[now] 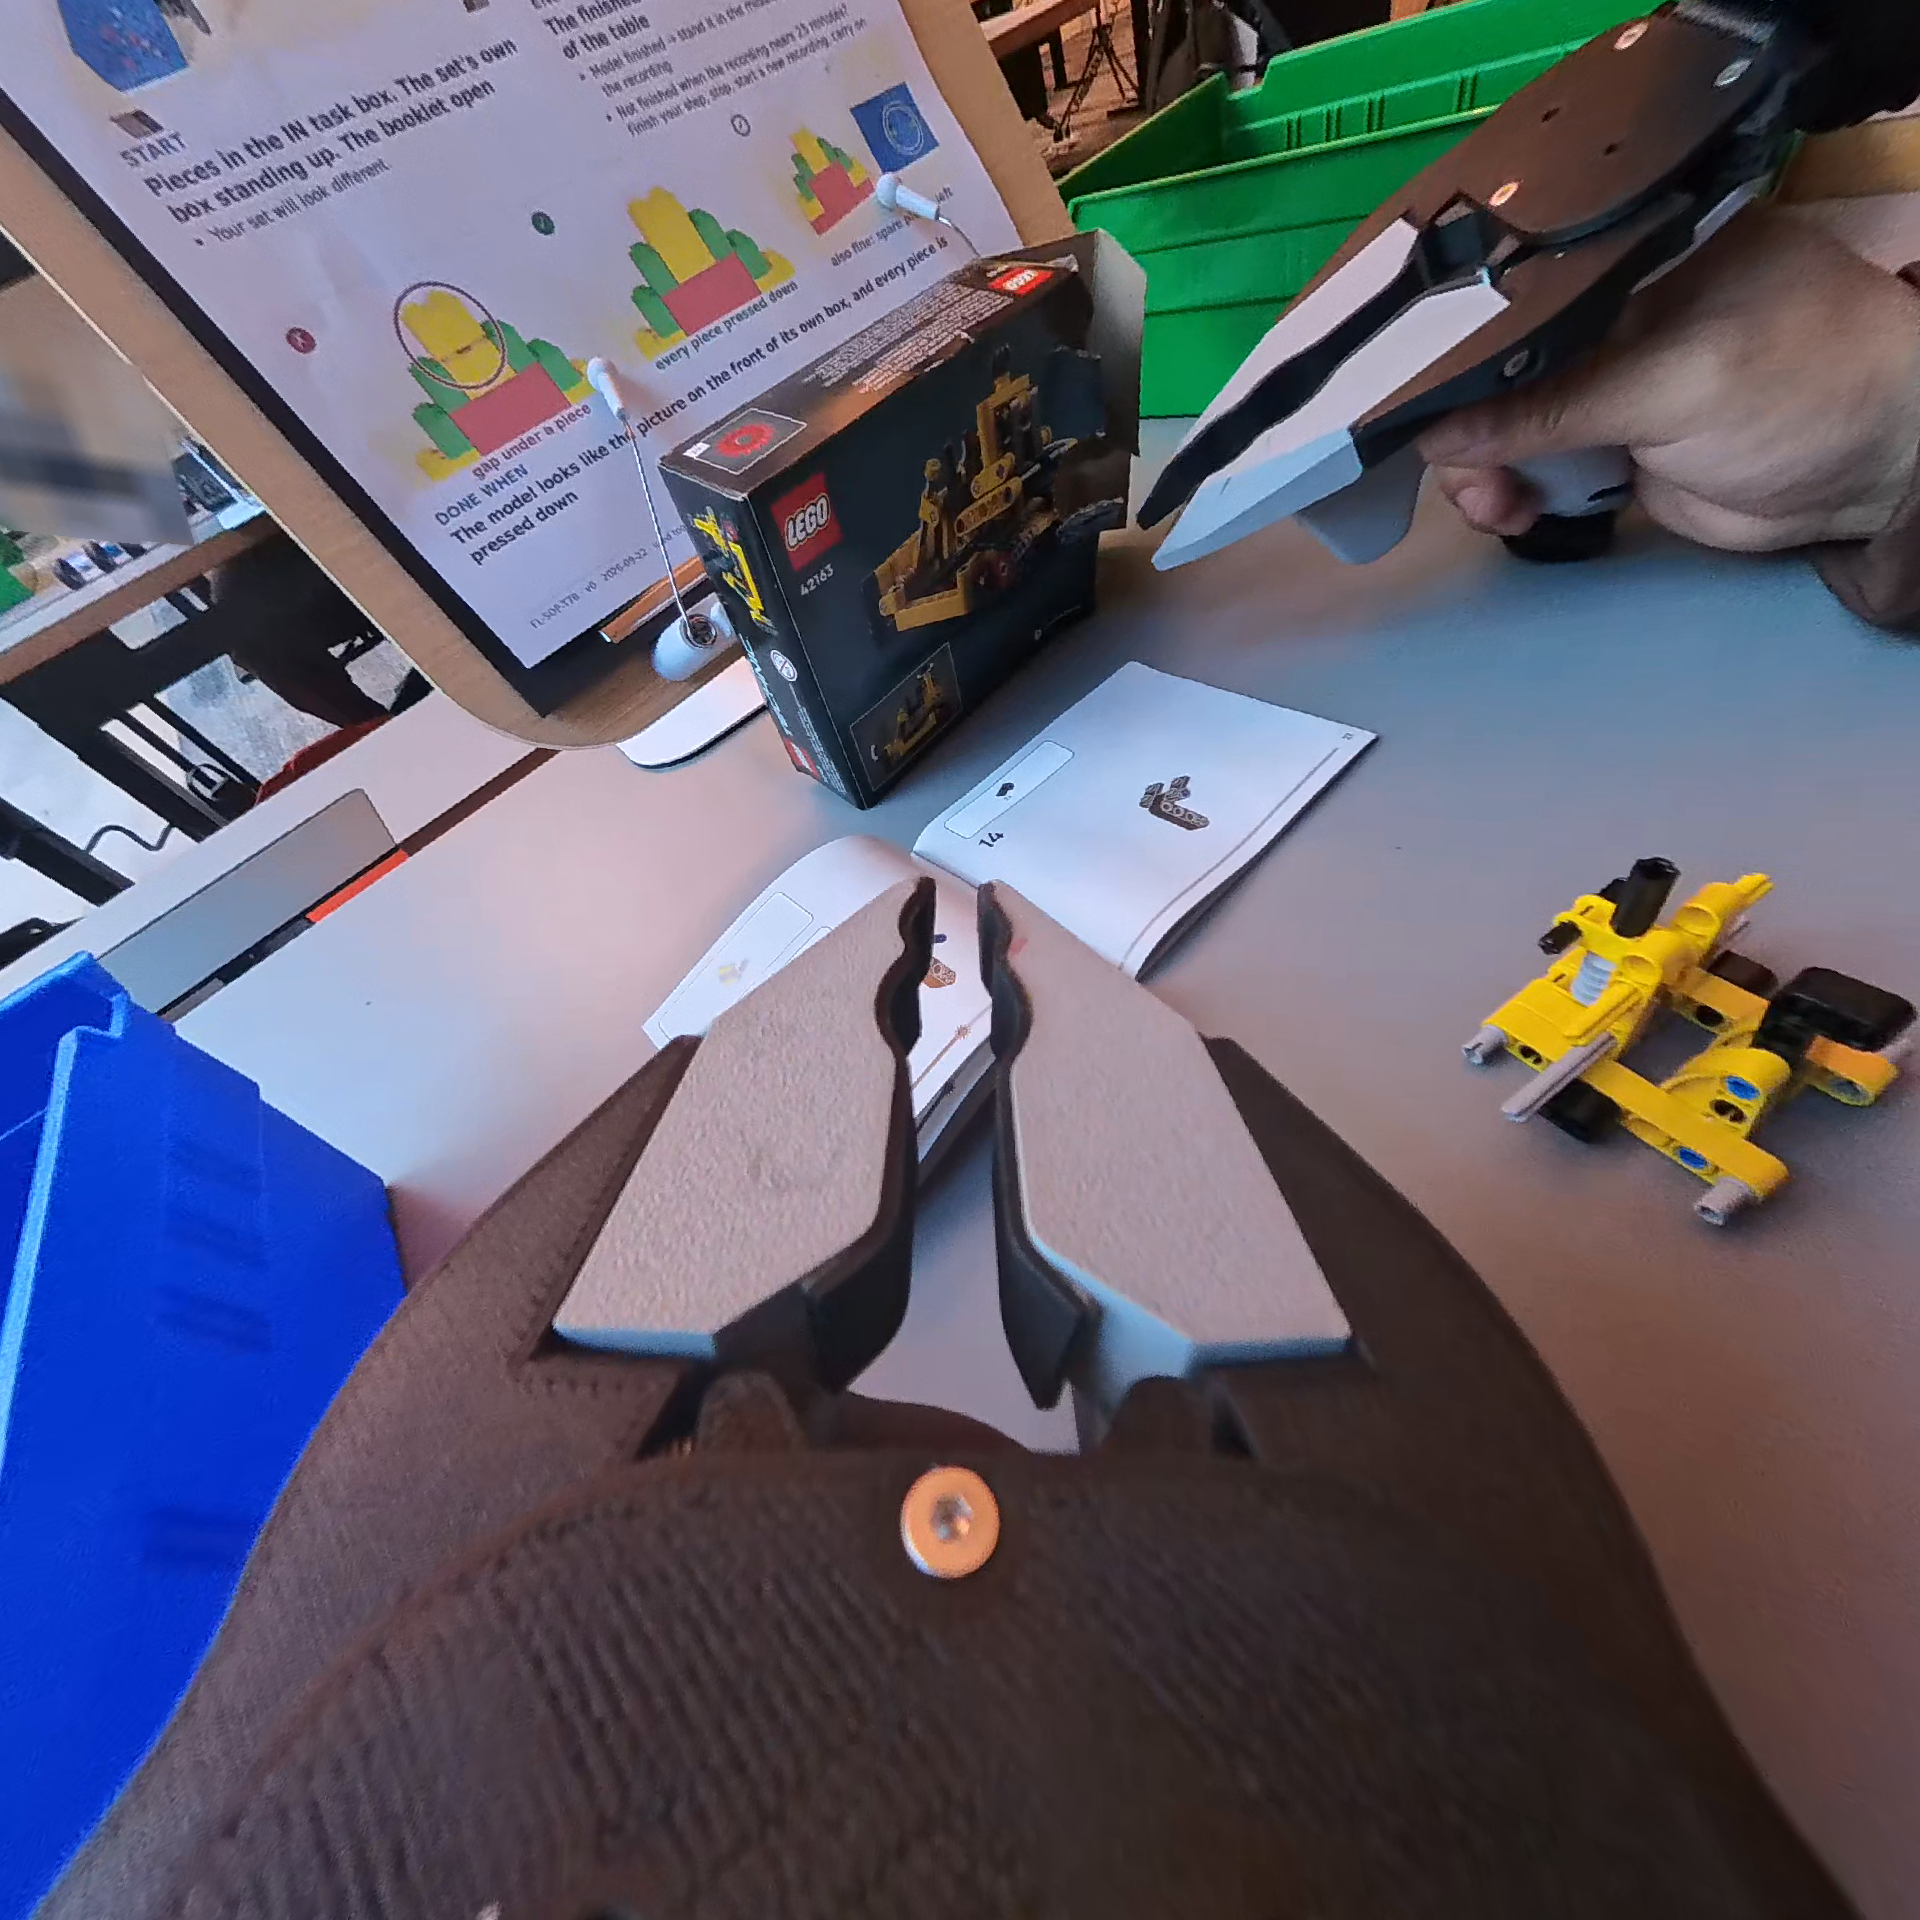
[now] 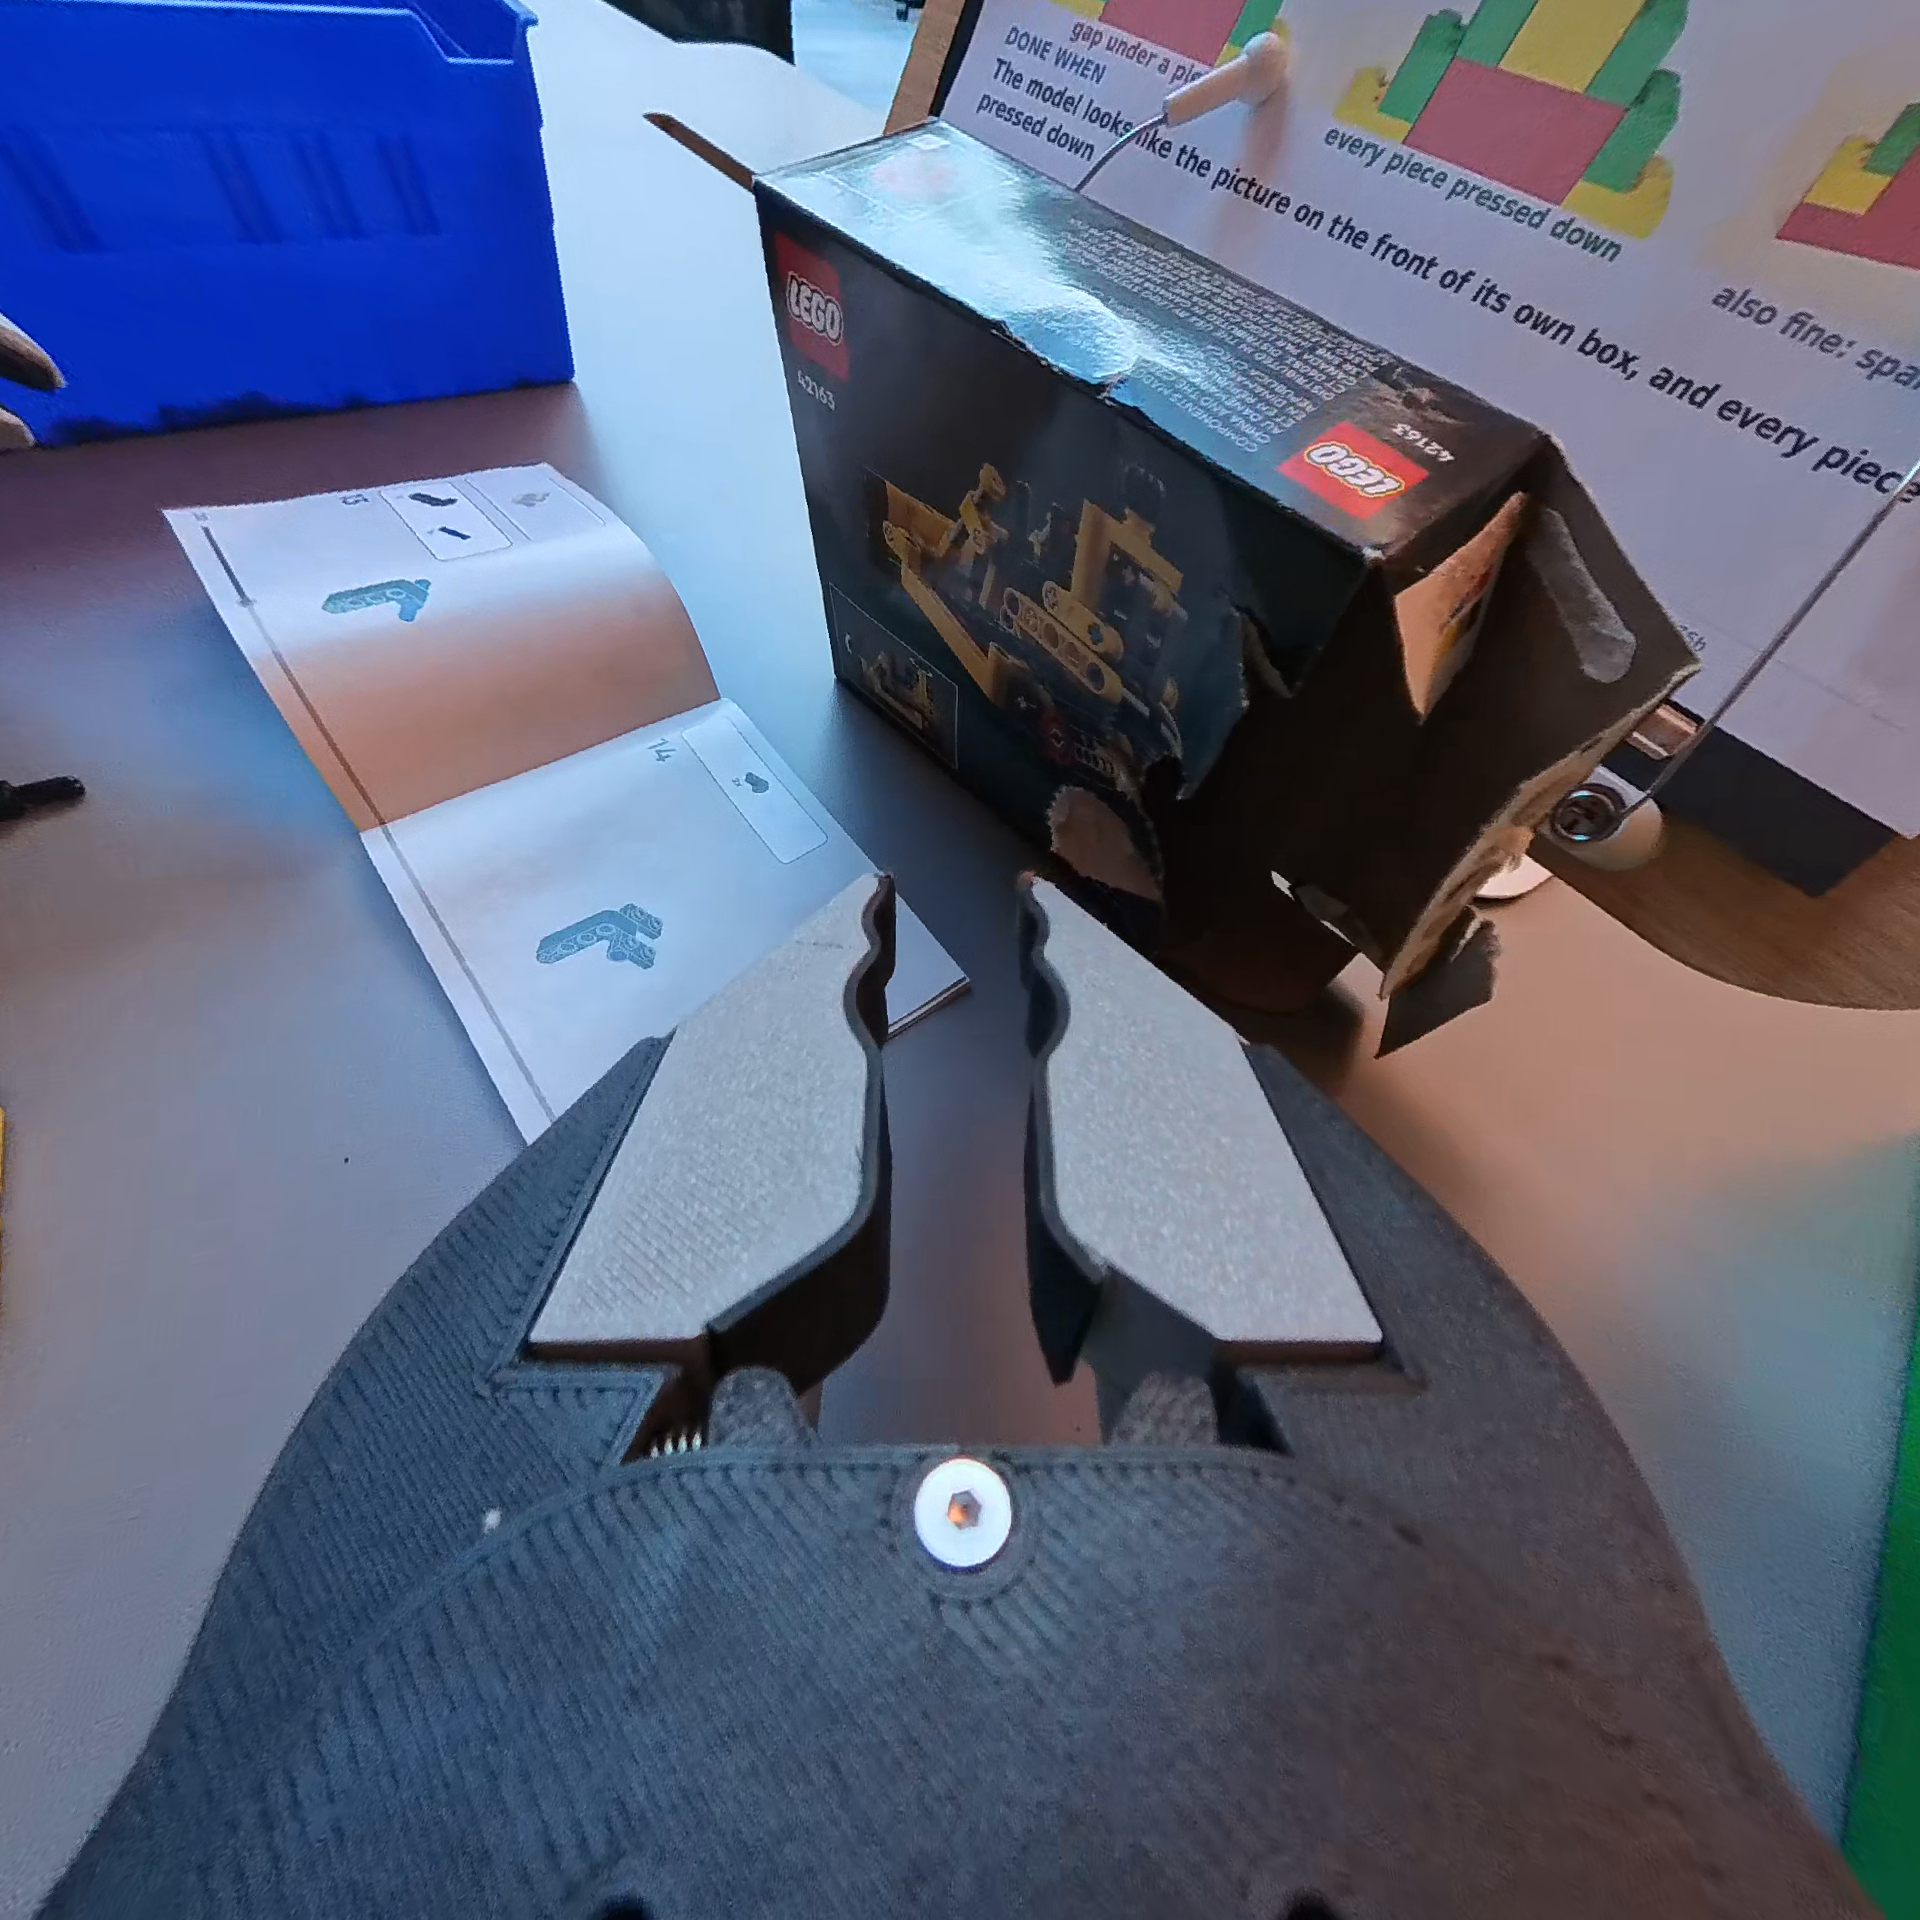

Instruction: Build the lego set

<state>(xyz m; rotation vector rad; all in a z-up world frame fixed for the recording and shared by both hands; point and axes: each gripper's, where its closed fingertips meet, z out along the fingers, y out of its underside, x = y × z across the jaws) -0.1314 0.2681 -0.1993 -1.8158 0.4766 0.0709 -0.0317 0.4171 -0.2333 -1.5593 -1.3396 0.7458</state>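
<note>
A partly built yellow lego model (image 1: 1662, 1039) with black and grey pins lies on the grey table at the right of the left wrist view. The open instruction booklet (image 1: 1164, 821) lies flat in front of the black lego box (image 1: 935, 540); both also show in the right wrist view, booklet (image 2: 468, 727) and box (image 2: 1091, 499). My left gripper (image 1: 956, 899) is empty, jaws a narrow gap apart, above the booklet's near page. My right gripper (image 2: 956, 894) is open and empty, over the booklet's corner beside the box; it shows raised in the left wrist view (image 1: 1158, 535).
A blue bin (image 1: 156, 1299) stands at the left, a green bin (image 1: 1299, 177) at the back right. A standing board with an instruction sheet (image 1: 468, 260) is behind the box. A small black pin (image 2: 36, 795) lies left of the booklet. There is about 20 cm between the tips of the two grippers. The partly built yellow lego model (image 1: 1662, 1039) is about 15 cm from my left fingertips.
</note>
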